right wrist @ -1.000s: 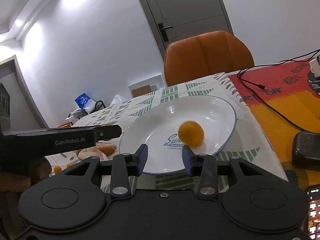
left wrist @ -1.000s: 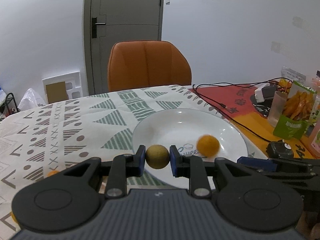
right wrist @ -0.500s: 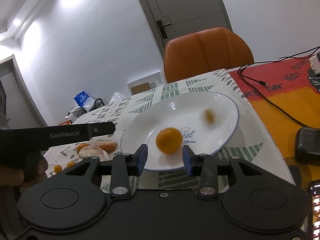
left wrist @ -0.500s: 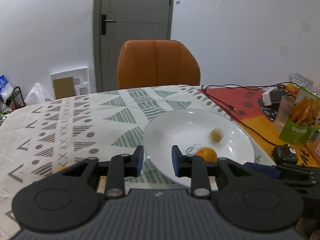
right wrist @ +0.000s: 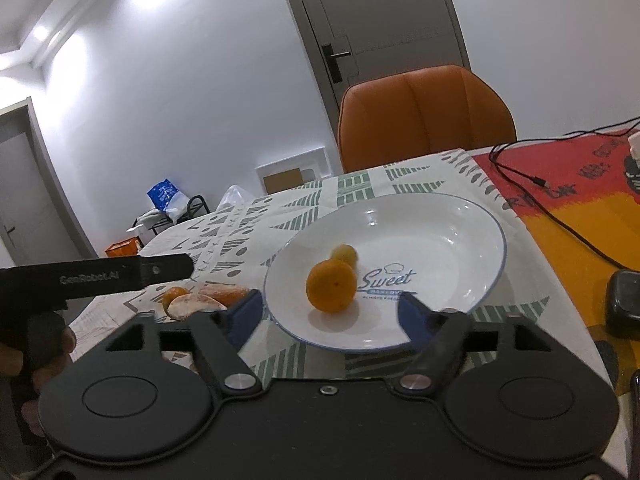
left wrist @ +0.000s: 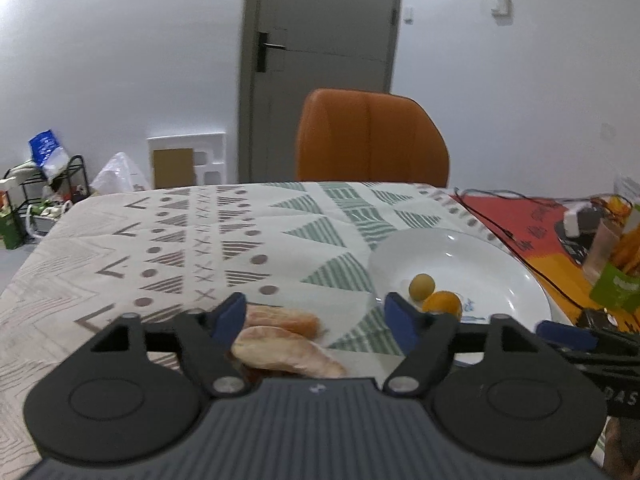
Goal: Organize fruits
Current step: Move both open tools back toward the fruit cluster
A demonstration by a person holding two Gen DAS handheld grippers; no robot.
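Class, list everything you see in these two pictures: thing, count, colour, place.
Plate: one, white, on the patterned tablecloth.
Orange: one, orange, in the plate.
Small round fruit: one, yellow-green, in the plate beside the orange.
Peeled fruit pieces: at least two, pale orange, on the cloth left of the plate.
Tablecloth: one, patterned white.
Chair: one, orange, behind the table.
Cable: black, on the red mat.
Door: one, grey.
Left gripper: open, empty.
Right gripper: open, empty.
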